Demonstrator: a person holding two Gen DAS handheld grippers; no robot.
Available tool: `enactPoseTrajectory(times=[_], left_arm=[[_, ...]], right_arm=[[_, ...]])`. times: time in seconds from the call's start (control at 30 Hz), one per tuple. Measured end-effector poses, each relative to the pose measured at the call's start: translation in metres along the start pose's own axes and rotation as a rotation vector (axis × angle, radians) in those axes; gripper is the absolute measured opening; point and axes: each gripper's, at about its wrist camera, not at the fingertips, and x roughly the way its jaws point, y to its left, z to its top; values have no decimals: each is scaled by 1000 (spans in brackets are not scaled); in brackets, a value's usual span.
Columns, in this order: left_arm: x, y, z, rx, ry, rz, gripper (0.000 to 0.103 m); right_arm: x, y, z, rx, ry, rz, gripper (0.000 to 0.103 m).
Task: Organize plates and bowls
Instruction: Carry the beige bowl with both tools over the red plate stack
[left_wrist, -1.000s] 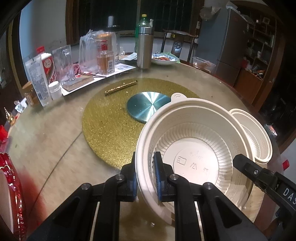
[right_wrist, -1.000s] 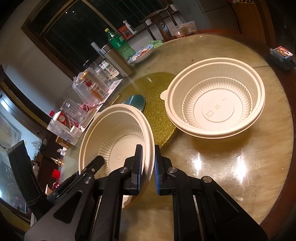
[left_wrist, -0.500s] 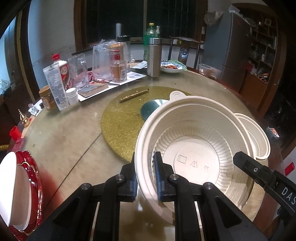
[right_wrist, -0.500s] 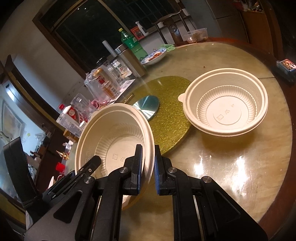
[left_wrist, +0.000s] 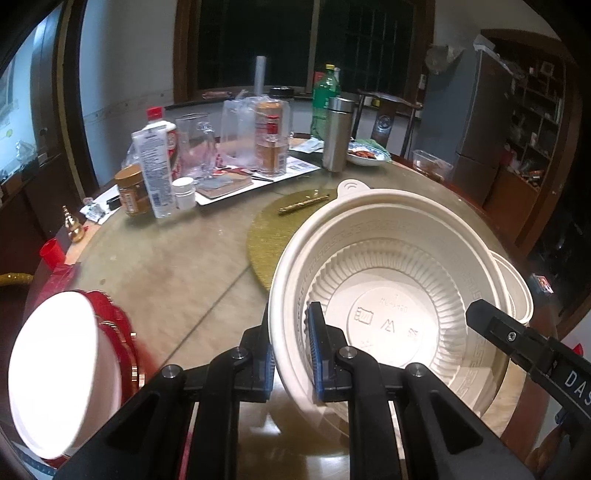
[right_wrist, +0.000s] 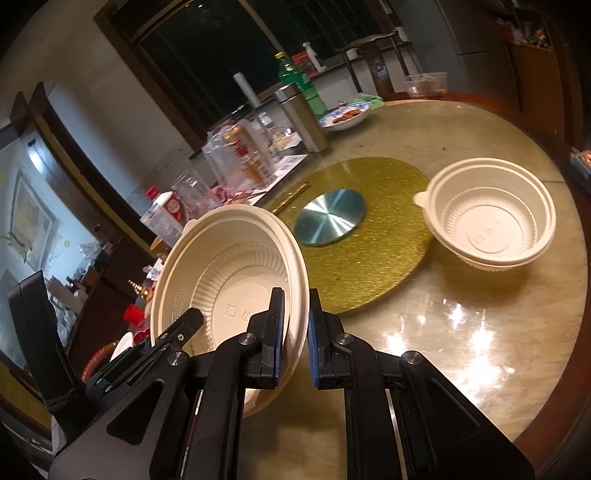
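A cream plastic bowl hangs tilted above the table, held by both grippers. My left gripper is shut on its left rim, blue pads on either side of the wall. My right gripper is shut on the opposite rim of the same bowl. A second, matching bowl rests on the table at the edge of the gold mat; in the left wrist view only its rim shows behind the held bowl. A white plate lies on red plates at lower left.
A round metal disc sits on the gold mat. Bottles, jars, a steel flask and a dish of food crowd the far side of the round table. A red cup stands at the left edge.
Both grippers have risen and drawn back with the bowl between them. The second bowl now looks smaller and farther away. The white plate on the red plates has come into the left wrist view.
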Motion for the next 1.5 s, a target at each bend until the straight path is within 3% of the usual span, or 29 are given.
enactPoseTrajectory(times=[0.27, 0.6, 0.93, 1.2, 1.5], left_arm=[[-29, 39, 5, -24, -23, 80, 15], [-64, 113, 5, -141, -44, 223, 15], [-84, 164, -14, -230, -8, 280, 16], [-81, 191, -29, -276, 55, 301, 17], [-75, 198, -41, -267, 81, 320, 17]], right_arm=[[9, 45, 1, -65, 64, 88, 11], [38, 124, -9, -172, 162, 230, 11], [59, 176, -31, -248, 277, 321, 11], [77, 206, -51, -312, 357, 327, 11], [91, 210, -63, -330, 403, 310, 11]])
